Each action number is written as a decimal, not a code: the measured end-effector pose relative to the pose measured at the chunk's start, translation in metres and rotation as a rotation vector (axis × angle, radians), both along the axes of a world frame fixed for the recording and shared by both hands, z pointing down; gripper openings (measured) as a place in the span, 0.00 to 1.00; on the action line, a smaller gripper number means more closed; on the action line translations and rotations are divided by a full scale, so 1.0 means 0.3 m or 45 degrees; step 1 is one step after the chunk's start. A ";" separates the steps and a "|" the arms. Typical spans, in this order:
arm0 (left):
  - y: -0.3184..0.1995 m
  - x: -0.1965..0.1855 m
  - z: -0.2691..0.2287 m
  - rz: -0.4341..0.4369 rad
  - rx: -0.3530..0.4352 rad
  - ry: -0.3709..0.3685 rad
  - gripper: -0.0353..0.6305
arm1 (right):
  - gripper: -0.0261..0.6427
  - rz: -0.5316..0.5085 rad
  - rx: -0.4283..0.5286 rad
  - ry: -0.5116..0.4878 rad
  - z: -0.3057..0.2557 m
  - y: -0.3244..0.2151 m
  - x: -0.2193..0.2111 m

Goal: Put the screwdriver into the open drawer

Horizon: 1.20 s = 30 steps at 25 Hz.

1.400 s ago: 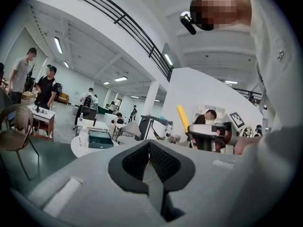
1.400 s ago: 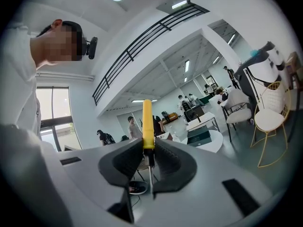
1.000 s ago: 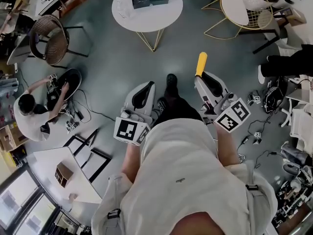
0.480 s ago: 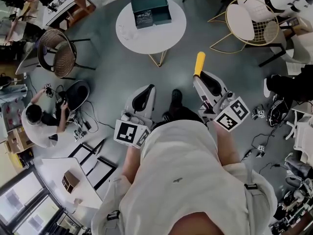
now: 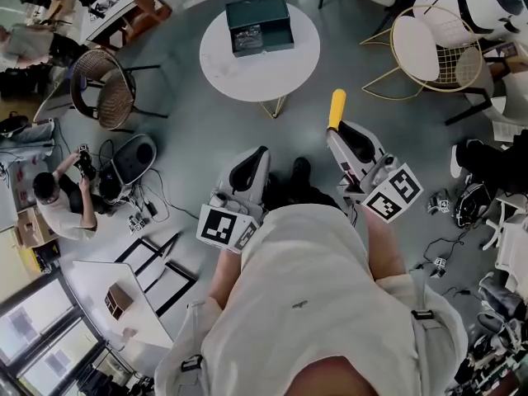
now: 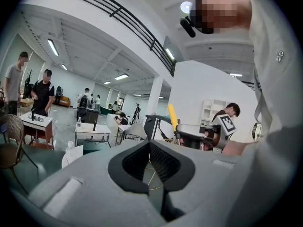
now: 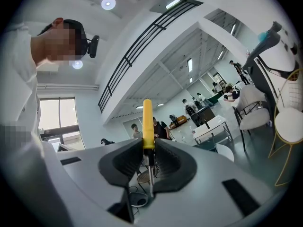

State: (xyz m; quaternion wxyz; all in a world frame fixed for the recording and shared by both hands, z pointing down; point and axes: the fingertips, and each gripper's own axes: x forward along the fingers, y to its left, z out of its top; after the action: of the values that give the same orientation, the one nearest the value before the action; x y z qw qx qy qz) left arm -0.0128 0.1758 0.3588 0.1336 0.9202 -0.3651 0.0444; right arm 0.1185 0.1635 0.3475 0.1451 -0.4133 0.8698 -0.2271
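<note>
A yellow-handled screwdriver stands up out of my right gripper, which is shut on it. In the right gripper view the yellow handle sits between the dark pads and the metal shaft runs back toward the camera. My left gripper is shut with nothing in it; its pads meet at the tips. Ahead, a dark green box with an open drawer rests on a round white table. Both grippers are held at waist height, well short of the table.
A wicker chair stands left of the table and a gold wire chair to its right. A person crouches on the floor at the left among cables. A black frame and a white table lie at lower left.
The round table and green box have slid lower and nearer in the head view, as I walk toward them. Both grippers keep their pose; the screwdriver stays held.
</note>
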 end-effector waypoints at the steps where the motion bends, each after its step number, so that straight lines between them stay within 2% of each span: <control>1: -0.004 0.007 0.004 0.004 -0.004 -0.007 0.07 | 0.17 -0.001 -0.002 -0.004 0.003 -0.006 0.005; 11: -0.095 0.004 0.019 0.057 -0.019 -0.009 0.07 | 0.17 0.035 -0.035 -0.003 0.038 -0.071 -0.007; 22: -0.361 -0.032 -0.023 0.187 0.028 0.033 0.07 | 0.17 0.137 -0.017 0.052 -0.032 -0.279 -0.075; 30: -0.554 -0.135 -0.047 0.229 0.057 0.069 0.07 | 0.17 0.190 0.007 0.086 -0.076 -0.450 -0.176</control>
State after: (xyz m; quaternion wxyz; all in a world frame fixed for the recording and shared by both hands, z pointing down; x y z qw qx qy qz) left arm -0.0533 0.0095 0.3448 0.1184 0.9529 -0.2782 0.0233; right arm 0.0659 0.0286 0.3247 0.1334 -0.4839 0.8416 -0.1994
